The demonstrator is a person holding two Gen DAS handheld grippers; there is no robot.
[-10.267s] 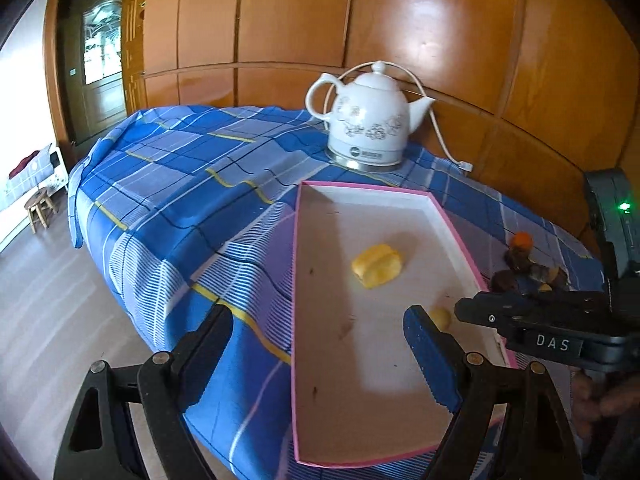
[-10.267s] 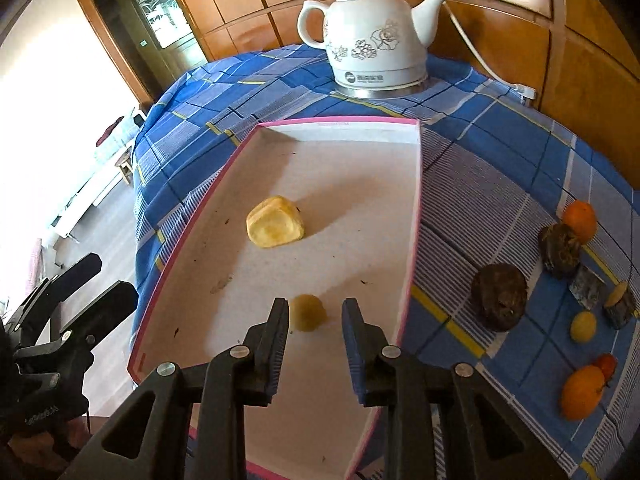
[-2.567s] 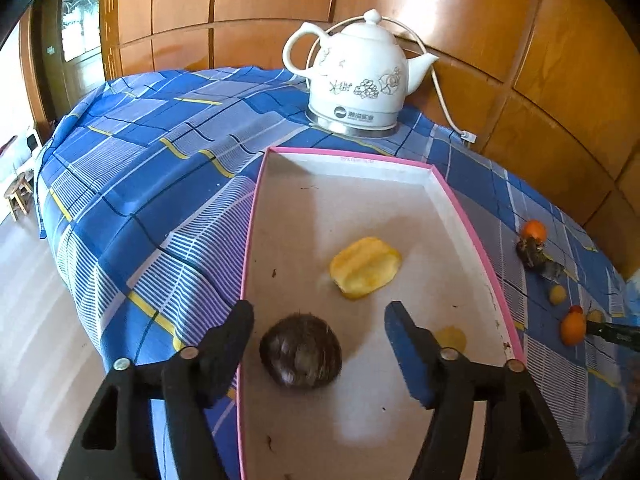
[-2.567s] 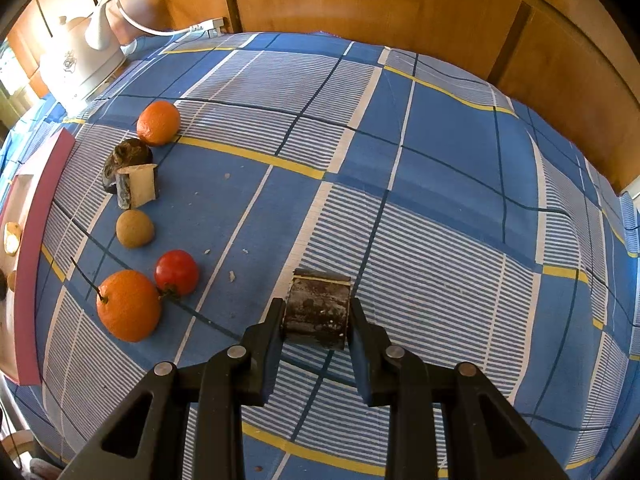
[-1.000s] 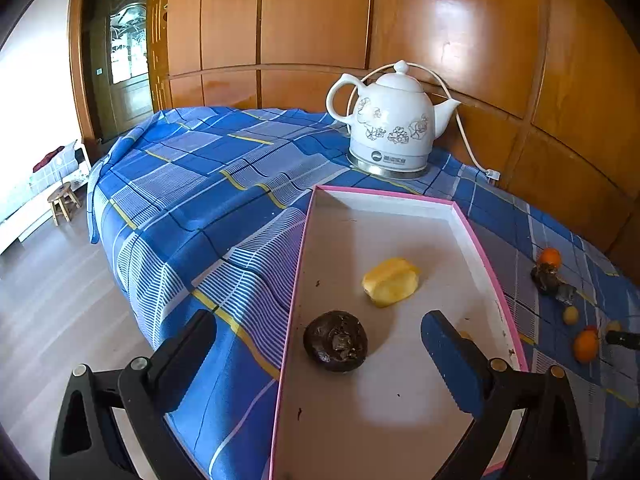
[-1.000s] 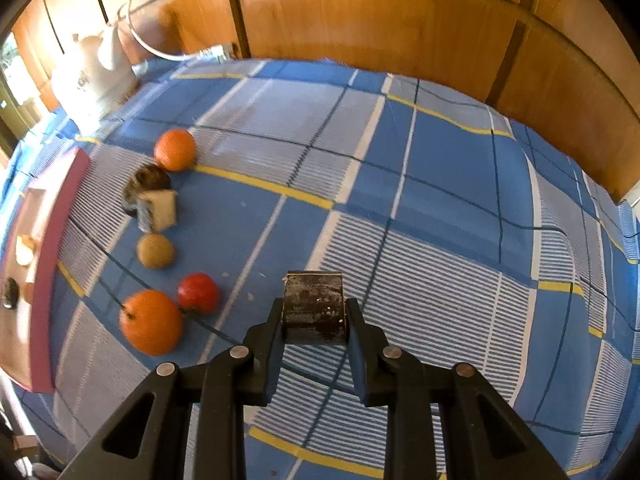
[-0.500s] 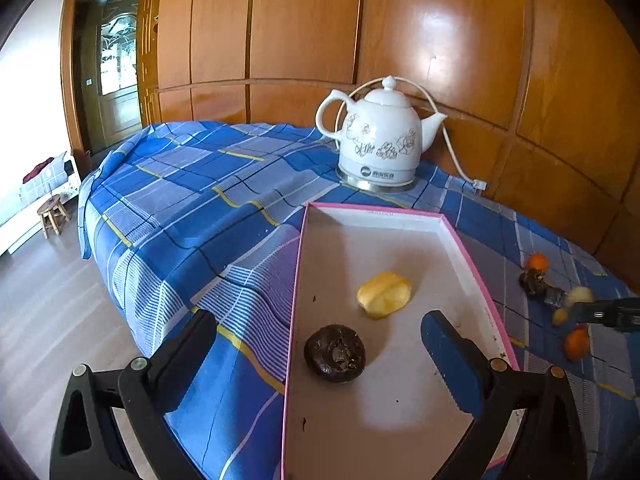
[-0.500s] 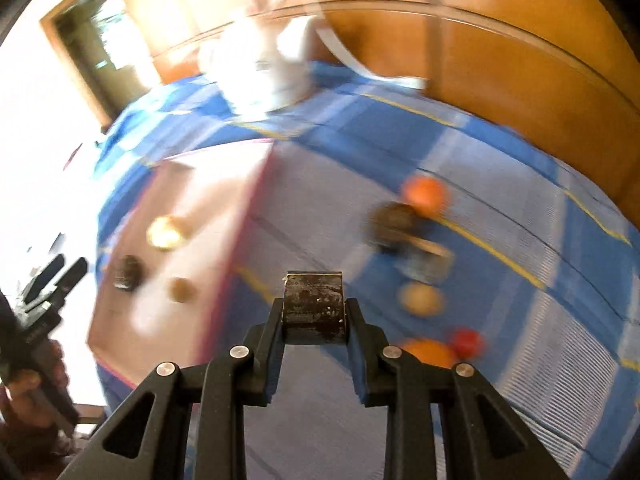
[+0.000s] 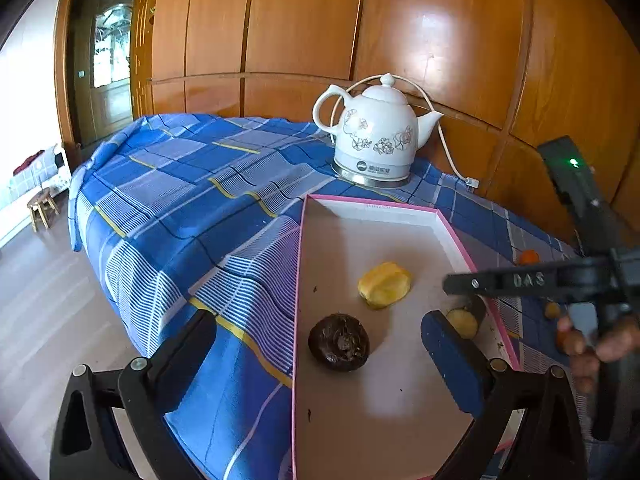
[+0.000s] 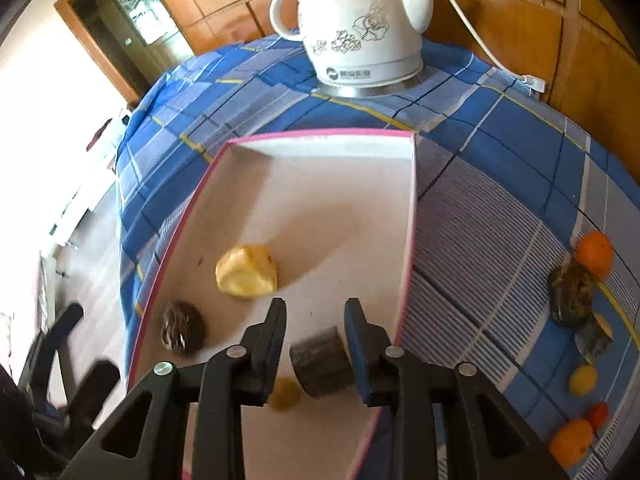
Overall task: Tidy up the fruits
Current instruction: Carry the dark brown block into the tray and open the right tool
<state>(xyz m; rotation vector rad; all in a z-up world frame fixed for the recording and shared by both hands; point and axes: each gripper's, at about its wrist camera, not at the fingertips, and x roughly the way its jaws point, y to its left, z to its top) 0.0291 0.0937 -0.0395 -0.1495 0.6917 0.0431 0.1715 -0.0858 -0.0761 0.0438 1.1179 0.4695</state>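
Observation:
Over the near right corner of the pink-rimmed tray [image 10: 320, 135] my right gripper [image 10: 316, 308] points steeply down. Its jaws are opening, and a dark block-shaped fruit piece [image 10: 320, 364] sits tilted between them with a gap at the left finger. In the tray lie a yellow fruit piece [image 10: 246, 271], a dark round fruit [image 10: 182, 330] and a small yellow fruit [image 10: 284, 394]. My left gripper [image 9: 316, 320] stands wide open at the tray's [image 9: 372, 204] near left edge, holding nothing. The right gripper [image 9: 452, 284] shows side-on at the right of the left wrist view.
A white kettle [image 10: 356, 28] with a cord stands behind the tray on the blue checked cloth. Right of the tray lie oranges [image 10: 594, 252], a dark fruit [image 10: 570, 292], a small yellow fruit [image 10: 582, 378] and a red one [image 10: 598, 414]. The cloth's edge drops off at left.
My right gripper has swung left from the open cloth to over the tray, carrying the dark block. Its jaws have spread and the block now sits loose and tilted. The left gripper has kept still.

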